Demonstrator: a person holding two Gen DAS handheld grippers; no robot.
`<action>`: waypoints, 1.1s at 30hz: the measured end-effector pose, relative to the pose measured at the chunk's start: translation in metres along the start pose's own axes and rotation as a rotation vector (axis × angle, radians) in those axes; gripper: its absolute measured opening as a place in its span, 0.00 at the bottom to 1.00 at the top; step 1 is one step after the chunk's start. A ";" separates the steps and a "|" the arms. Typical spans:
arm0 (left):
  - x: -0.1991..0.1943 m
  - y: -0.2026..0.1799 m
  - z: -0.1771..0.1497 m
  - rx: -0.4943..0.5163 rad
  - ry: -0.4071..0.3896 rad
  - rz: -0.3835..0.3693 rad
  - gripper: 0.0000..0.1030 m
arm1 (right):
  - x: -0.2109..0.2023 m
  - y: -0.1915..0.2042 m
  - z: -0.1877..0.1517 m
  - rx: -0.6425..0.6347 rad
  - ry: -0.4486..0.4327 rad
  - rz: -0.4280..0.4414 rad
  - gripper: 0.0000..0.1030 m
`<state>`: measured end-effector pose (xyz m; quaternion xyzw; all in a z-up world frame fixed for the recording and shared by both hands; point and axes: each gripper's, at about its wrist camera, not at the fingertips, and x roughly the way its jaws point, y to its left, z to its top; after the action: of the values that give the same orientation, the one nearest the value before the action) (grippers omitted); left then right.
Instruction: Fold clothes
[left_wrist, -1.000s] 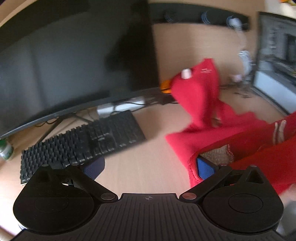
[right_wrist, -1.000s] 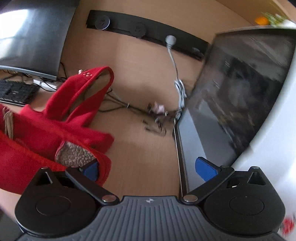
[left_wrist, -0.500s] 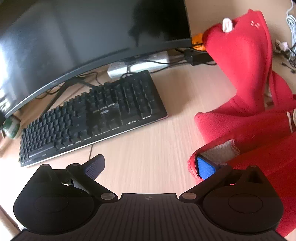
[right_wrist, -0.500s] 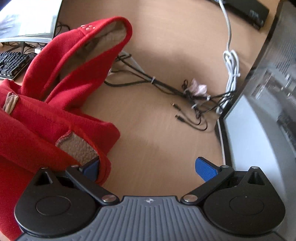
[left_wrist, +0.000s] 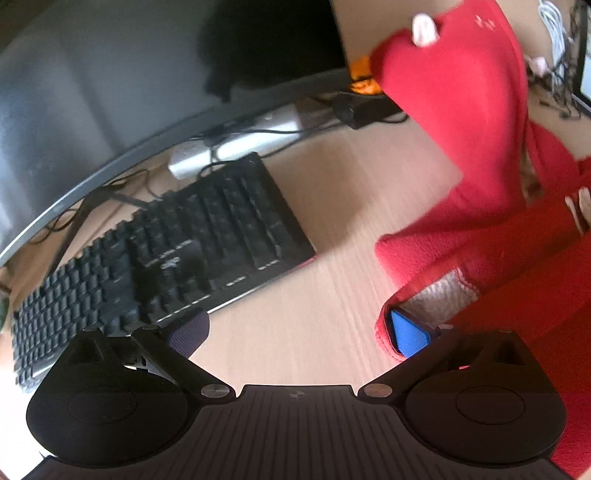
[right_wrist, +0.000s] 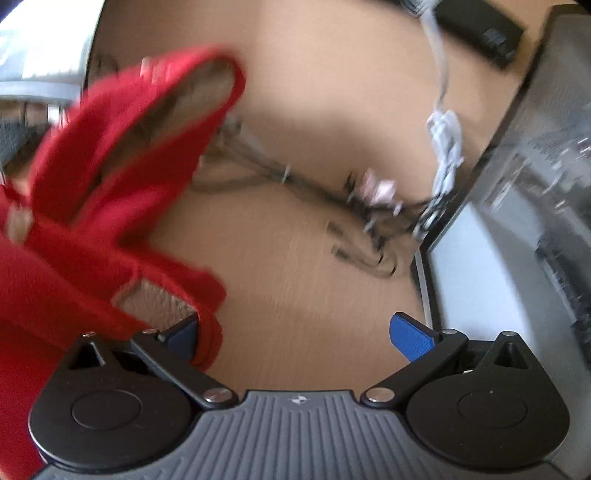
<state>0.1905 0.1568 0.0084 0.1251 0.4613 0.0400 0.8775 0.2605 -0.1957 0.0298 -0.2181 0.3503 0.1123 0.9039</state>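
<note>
Now we are spreading the red fleece hoodie (left_wrist: 480, 122) between both tongs, left gripper (left_wrist: 295, 332) and right gripper (right_wrist: 295, 332) gaping apart with hem hooked over one finger each, needing flat laying next.

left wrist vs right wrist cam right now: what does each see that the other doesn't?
Left wrist only: black keyboard, curved monitor, white power strip, left gripper open.

Right wrist only: tangle of dark cables, white cable, right gripper open.

Both: red garment draped on each gripper's inner finger, wooden desk.
</note>
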 end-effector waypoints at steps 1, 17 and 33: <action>0.000 0.000 0.000 -0.012 0.002 0.000 1.00 | 0.003 0.001 -0.003 0.019 0.012 0.003 1.00; -0.100 0.052 0.021 -0.336 -0.260 -0.354 1.00 | -0.078 -0.079 0.008 0.397 -0.155 0.399 1.00; -0.070 -0.053 0.001 -0.144 -0.217 -0.466 1.00 | -0.054 0.009 -0.011 0.126 -0.122 0.033 1.00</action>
<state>0.1487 0.0921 0.0513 -0.0439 0.3770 -0.1441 0.9139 0.2116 -0.1959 0.0571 -0.1479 0.3043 0.1180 0.9336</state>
